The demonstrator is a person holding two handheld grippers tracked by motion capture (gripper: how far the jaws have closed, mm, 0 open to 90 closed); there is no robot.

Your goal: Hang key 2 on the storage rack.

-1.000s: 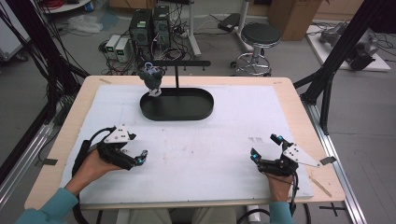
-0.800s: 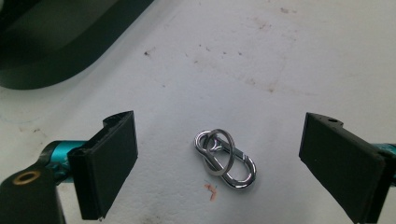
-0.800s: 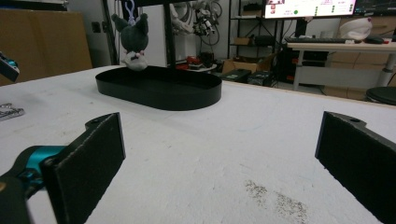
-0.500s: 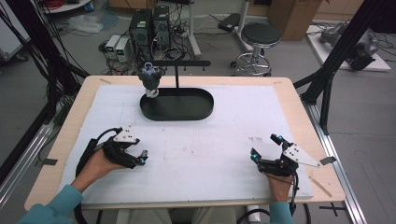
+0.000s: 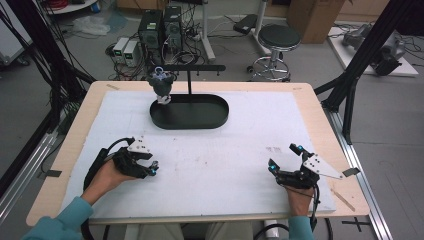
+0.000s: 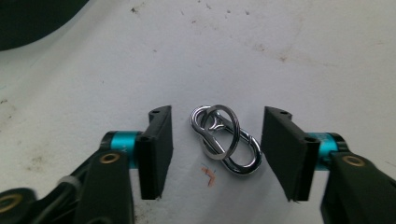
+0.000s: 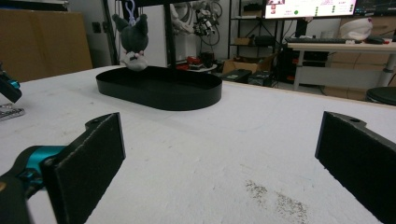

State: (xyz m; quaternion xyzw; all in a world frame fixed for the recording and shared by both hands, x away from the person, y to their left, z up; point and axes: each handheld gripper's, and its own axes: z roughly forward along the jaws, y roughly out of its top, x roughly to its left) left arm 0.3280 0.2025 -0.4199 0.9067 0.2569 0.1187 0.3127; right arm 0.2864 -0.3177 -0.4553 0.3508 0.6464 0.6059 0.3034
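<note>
Silver carabiner clip [image 6: 227, 141], plain, no readable lettering

The left tongs [image 6: 215, 156] point down at the white surface [image 6: 289, 51], their two black jaws rising from the bottom corners with teal collars behind the pads. The jaws have just been closing, yet a gap remains on each side of the clip [image 6: 232, 142] lying between them. The clip is a shiny metal figure-eight carabiner, lying flat and slanting from upper left to lower right. A round metal ring [image 6: 220, 132] is threaded through its upper loop and lies over it. Neither pad touches the metal. A small reddish mark [image 6: 208, 174] sits on the surface just below the clip. A dark curved edge, the tray [image 6: 32, 21], fills the upper left corner.
</note>
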